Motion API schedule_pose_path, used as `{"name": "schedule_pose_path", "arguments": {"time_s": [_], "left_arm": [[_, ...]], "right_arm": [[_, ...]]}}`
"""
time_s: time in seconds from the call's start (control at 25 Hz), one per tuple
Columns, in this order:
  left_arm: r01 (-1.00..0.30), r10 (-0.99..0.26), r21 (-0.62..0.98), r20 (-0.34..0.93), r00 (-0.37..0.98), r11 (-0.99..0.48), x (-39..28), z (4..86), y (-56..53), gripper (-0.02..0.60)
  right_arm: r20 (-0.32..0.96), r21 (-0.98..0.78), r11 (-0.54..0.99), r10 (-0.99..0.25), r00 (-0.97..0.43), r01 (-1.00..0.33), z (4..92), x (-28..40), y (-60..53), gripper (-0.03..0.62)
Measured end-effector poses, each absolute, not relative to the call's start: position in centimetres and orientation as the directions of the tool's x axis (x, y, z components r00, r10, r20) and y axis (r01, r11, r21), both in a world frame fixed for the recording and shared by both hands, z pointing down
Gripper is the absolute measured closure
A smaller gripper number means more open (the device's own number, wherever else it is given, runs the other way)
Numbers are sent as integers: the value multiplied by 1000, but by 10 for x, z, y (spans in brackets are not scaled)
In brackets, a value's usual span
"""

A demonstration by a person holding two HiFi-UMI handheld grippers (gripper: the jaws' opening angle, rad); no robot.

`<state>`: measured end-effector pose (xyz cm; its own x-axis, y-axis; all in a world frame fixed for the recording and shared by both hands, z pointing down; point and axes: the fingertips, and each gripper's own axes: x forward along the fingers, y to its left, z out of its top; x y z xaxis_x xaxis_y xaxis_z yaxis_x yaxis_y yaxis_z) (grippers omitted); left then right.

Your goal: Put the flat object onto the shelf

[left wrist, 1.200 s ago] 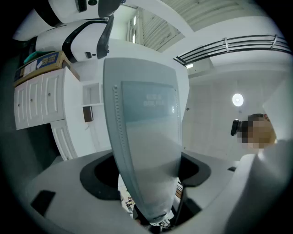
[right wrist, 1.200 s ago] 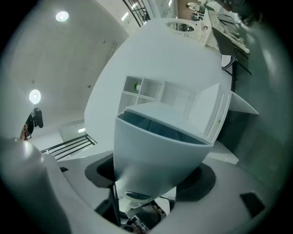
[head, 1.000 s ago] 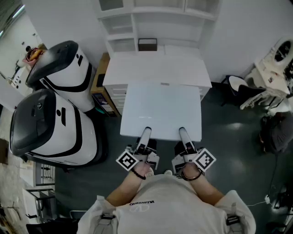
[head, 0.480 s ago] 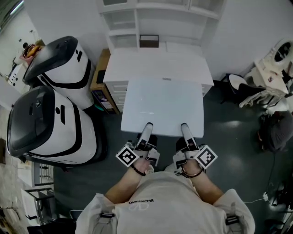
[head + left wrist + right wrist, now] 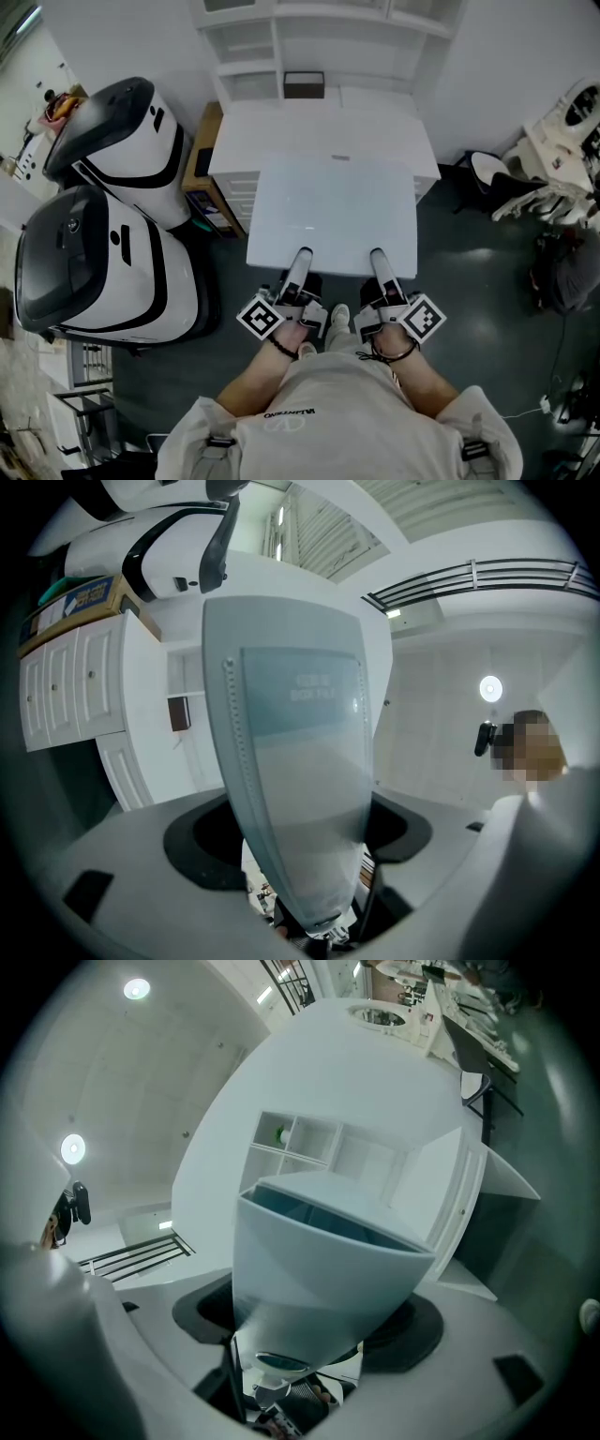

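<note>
A person carries a flat white rectangular board (image 5: 333,214) level above the dark grey floor (image 5: 469,281). The left gripper (image 5: 301,262) and right gripper (image 5: 377,261) are each clamped on its near edge, side by side, with one pale jaw of each lying on top of the panel. Seen from the head view, the board's far edge overlaps the near edge of the white table (image 5: 319,131), which stands against the white shelf unit (image 5: 281,42) on the back wall. Open floor lies to the board's right as far as a black-and-white chair (image 5: 497,183). To its left the room is tighter: two large white-and-black machines (image 5: 103,272) stand near the board's left edge, and a small wooden cabinet (image 5: 200,164) sits between the farther machine and the table. The shelf compartment directly behind the table holds a small dark brown box (image 5: 303,85); the right gripper view shows a small green item (image 5: 281,1135) in another compartment
</note>
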<state>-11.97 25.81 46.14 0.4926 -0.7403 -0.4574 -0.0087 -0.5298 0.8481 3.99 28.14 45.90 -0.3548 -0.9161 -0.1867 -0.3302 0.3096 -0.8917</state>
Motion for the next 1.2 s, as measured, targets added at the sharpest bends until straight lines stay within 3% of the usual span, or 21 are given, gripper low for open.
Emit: {"name": "schedule_pose_path", "arguments": {"time_s": [1.2], "left_arm": [[-82,-766,837,-450,459,-540,-25,442,42,235]], "right_arm": [[-222,-900,348,-885,-410,-263,445,135,55,232]]}}
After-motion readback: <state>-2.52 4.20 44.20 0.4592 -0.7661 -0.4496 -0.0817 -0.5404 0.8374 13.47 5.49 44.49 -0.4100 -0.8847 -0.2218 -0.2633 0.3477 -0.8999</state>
